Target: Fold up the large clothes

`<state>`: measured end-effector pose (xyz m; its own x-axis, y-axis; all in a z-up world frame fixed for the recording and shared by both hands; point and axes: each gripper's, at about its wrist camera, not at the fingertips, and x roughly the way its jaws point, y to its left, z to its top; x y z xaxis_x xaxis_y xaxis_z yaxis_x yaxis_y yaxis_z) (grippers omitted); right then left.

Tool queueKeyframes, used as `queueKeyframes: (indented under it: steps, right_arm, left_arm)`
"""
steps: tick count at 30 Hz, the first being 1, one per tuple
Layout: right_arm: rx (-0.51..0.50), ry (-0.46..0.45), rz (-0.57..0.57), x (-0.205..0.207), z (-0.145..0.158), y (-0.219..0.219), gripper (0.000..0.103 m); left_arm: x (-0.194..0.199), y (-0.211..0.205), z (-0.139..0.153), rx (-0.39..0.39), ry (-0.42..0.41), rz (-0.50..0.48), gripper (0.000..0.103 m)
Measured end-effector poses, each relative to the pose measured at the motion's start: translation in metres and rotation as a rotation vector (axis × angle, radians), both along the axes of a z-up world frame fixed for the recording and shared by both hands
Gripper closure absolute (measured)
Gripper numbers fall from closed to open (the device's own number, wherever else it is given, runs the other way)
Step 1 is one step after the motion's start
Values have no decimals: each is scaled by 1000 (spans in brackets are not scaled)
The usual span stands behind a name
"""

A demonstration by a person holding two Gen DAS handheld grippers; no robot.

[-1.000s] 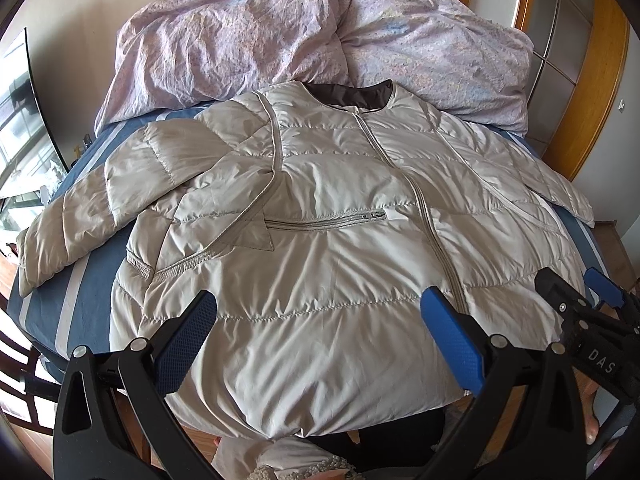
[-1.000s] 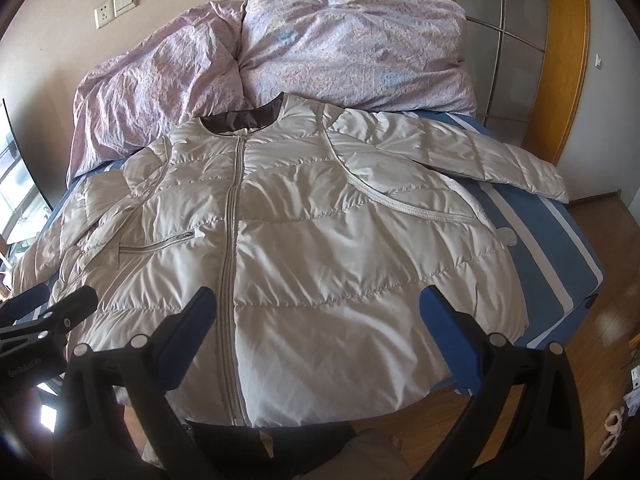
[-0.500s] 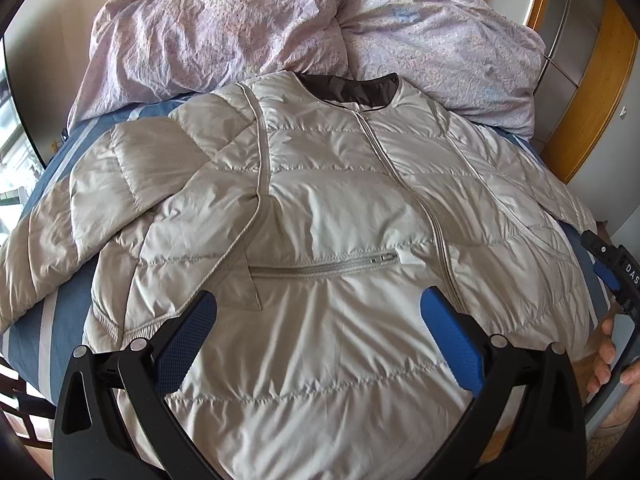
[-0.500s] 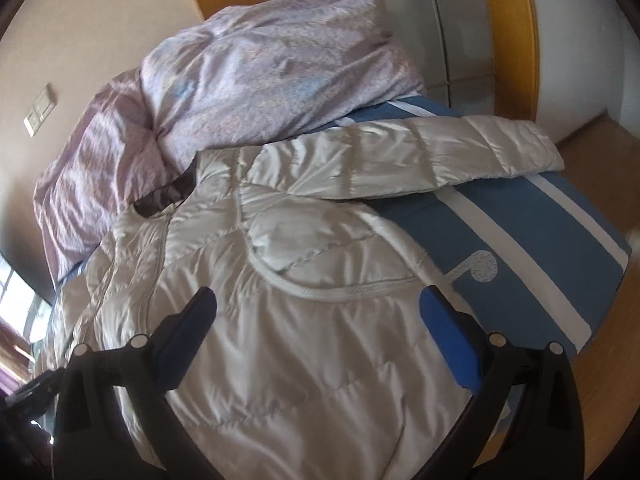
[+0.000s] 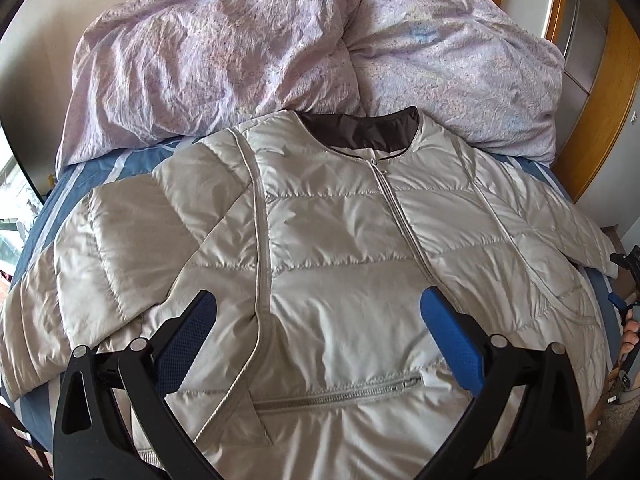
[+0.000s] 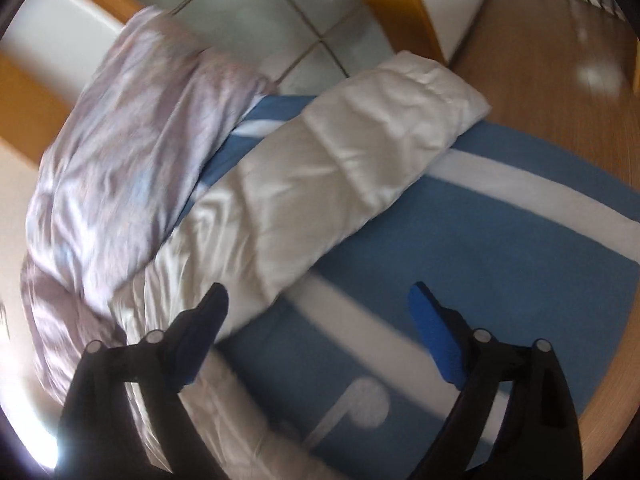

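While the left gripper (image 5: 318, 314) is hovering low over the chest of the pale beige quilted puffer jacket (image 5: 344, 280), its blue-padded fingers (image 5: 450, 344) are standing wide apart and gripping nothing, one pad sitting over the armhole seam and the other over the body panel above the zipped chest pocket (image 5: 336, 394). Lying face up on the bed with the blue, white-striped sheet (image 5: 44, 216), the jacket is spreading across most of the mattress, its front zip (image 5: 400, 216) closed and running up to the dark grey collar lining (image 5: 360, 132). One sleeve (image 5: 100, 272) is lying flat out to the side, reaching toward the bed edge. At the far right rim of that view, a small part of the other tool and some fingertips of the person's hand (image 5: 630, 330) are showing. Seen in the blurred right wrist view, the right gripper (image 6: 316, 308) is hanging over the striped sheet (image 6: 500, 256) just beside the jacket's other sleeve (image 6: 340, 172), with its fingers (image 6: 434, 336) likewise spread wide and empty; the sleeve is stretching diagonally away toward the bed's corner and the wooden floor (image 6: 540, 40). Farther back, a crumpled lilac floral duvet (image 5: 312, 48) is piling up at the head of the bed, touching the jacket's collar and shoulders, with orange-brown wooden framing (image 5: 600, 92) standing behind it.
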<state>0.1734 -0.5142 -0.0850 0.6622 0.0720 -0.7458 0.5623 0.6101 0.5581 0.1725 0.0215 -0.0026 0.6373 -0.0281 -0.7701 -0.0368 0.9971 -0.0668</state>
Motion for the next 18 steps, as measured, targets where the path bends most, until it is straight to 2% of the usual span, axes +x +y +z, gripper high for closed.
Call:
queueKeyframes:
  steps: [3,6,11,14,16,18]
  right_arm:
    - [88,24,-82,10,-13,-32,34]
    - [185,18,-147,16,-25,-56,44]
    - [243,-15,-207,24,-34,-79,54]
    - [233,-6,-238,32,-35,-87,67]
    - [196,17,-252,33,-32,-89,75]
    - [144,42,-251,37,-28,-88,88]
  left_arm:
    - [17,-3,-1,-3,2,-36,1]
    - [33,-7,-5,-7,11,-77,1]
    - [49,-5,-9,-106,-17,-122,1]
    - [59,0,-9,-183,-17,-125,1]
    - [64,3,-9,-227,-21,-128,1]
    - [69,7,-10,-273,-16,-134,1]
